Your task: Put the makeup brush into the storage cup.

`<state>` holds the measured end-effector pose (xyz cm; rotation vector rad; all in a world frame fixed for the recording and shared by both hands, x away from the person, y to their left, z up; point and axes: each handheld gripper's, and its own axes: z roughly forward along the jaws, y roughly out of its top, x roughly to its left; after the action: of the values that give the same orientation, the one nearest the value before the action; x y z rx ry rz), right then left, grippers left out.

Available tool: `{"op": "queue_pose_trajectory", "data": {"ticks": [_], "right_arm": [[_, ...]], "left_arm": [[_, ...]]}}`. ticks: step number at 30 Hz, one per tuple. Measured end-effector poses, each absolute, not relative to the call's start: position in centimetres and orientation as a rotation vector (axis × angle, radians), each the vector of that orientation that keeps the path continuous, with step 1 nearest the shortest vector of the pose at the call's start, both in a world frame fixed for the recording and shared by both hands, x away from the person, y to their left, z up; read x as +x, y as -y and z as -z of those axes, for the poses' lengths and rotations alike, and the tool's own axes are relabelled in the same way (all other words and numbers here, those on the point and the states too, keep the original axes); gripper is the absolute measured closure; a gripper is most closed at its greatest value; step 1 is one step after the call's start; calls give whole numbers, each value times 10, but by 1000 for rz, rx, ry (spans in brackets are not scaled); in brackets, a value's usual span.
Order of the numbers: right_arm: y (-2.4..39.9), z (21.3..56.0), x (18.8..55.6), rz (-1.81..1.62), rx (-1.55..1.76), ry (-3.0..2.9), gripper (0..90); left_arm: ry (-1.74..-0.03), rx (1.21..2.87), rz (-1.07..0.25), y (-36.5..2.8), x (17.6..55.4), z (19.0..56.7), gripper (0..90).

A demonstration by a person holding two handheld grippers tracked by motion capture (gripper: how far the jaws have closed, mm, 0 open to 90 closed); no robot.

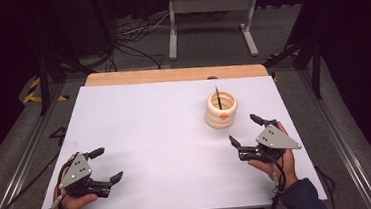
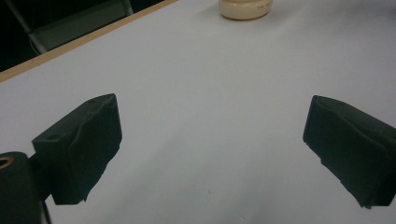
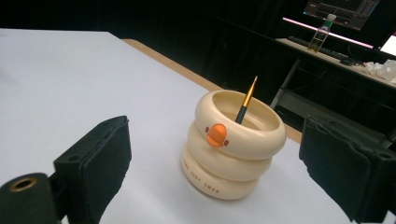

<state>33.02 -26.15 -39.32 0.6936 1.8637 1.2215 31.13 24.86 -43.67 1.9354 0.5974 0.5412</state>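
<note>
Here, both grippers' fingers wide apart and empty, right gripper near the cream holder, left gripper well apart.

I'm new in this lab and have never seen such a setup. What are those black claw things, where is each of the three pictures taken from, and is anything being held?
A person sits at a white table holding a hand-operated two-jaw gripper in each hand: the left gripper and the right gripper. The high view looks down from above the person's side. The other two pictures come from cameras riding on each gripper, looking out between its black jaws. On the table stands a cream holder shaped like three stacked rings, with an orange beak-like knob, and a thin brush stands in it. The right gripper points at the holder from close by. Both grippers are open and hold nothing.
</note>
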Motion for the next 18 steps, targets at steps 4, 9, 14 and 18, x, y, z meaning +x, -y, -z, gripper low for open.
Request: {"op": "queue_pose_trajectory", "data": {"ticks": [4,9,14,18], "right_arm": [[265,398,328,-1207,705,-1870,95],[267,403,326,-1190,705,-1883,95],[267,407,324,-1160,698,-1899,91],[267,412,323,-1124,686,-1913,91]], "left_arm": [[-597,1936,-542,-248,311,437,51],[-596,1938,-541,-248,311,437,51],[-597,1937,-541,-248,311,437,51],[-595,1940,-539,-249,311,437,51]]}}
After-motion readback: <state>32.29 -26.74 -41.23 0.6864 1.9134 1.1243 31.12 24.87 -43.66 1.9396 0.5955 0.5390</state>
